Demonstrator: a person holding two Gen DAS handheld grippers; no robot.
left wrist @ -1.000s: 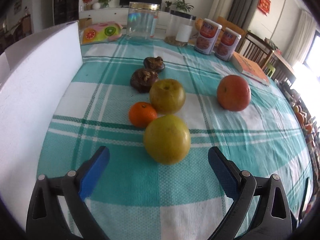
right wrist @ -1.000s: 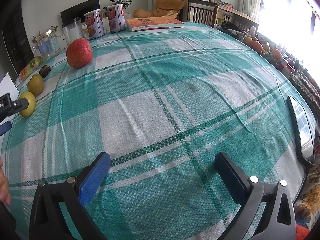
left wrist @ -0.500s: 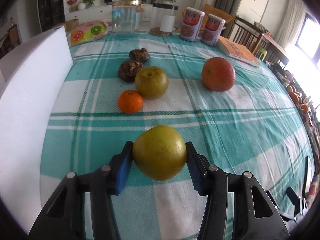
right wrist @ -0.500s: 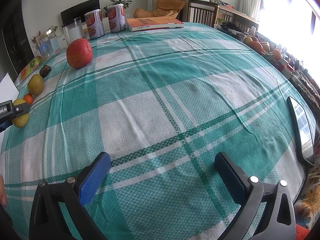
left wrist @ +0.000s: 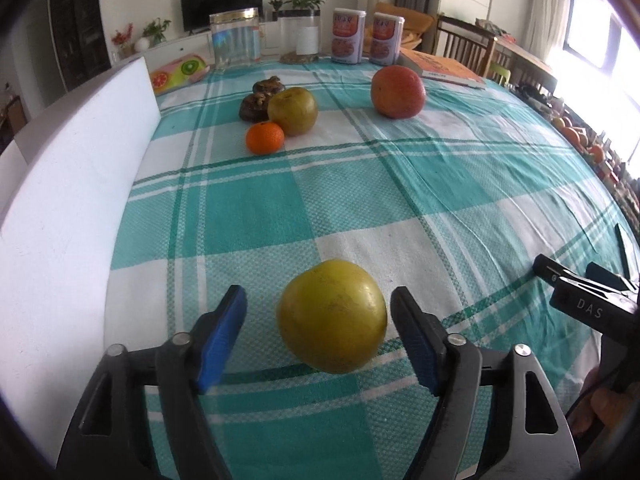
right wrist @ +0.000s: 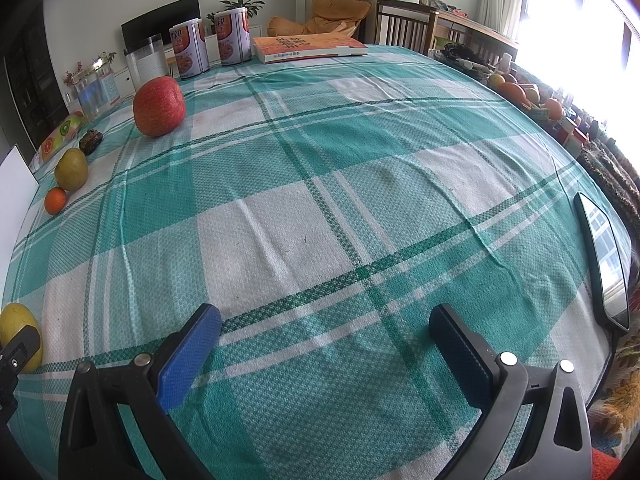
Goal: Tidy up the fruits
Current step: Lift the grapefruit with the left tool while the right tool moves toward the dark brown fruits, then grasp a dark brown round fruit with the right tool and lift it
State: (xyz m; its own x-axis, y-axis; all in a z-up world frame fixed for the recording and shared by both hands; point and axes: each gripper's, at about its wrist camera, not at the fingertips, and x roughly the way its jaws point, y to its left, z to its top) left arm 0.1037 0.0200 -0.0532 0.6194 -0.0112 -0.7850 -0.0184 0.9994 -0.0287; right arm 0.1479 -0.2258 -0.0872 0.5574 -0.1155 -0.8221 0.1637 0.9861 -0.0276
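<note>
A yellow-green pear (left wrist: 332, 316) sits on the checked tablecloth near the front edge, between the fingers of my left gripper (left wrist: 320, 332), which is open with a gap on both sides. The pear also shows in the right wrist view (right wrist: 16, 330). Farther back lie a small orange (left wrist: 265, 138), a second greenish pear (left wrist: 293, 111), two dark brown fruits (left wrist: 256, 106) and a large red-orange fruit (left wrist: 397, 92). My right gripper (right wrist: 324, 352) is open and empty over the cloth, far to the right of the fruits.
A white foam board (left wrist: 68, 184) stands along the left edge. Jars (left wrist: 236, 42), two cans (left wrist: 348, 42) and an orange book (left wrist: 444, 70) stand at the back. A mirror (right wrist: 604, 264) lies near the right edge.
My left gripper carried the pear back toward the near edge, then opened and let go of it. The pear now rests on the cloth. The right gripper has not moved.
</note>
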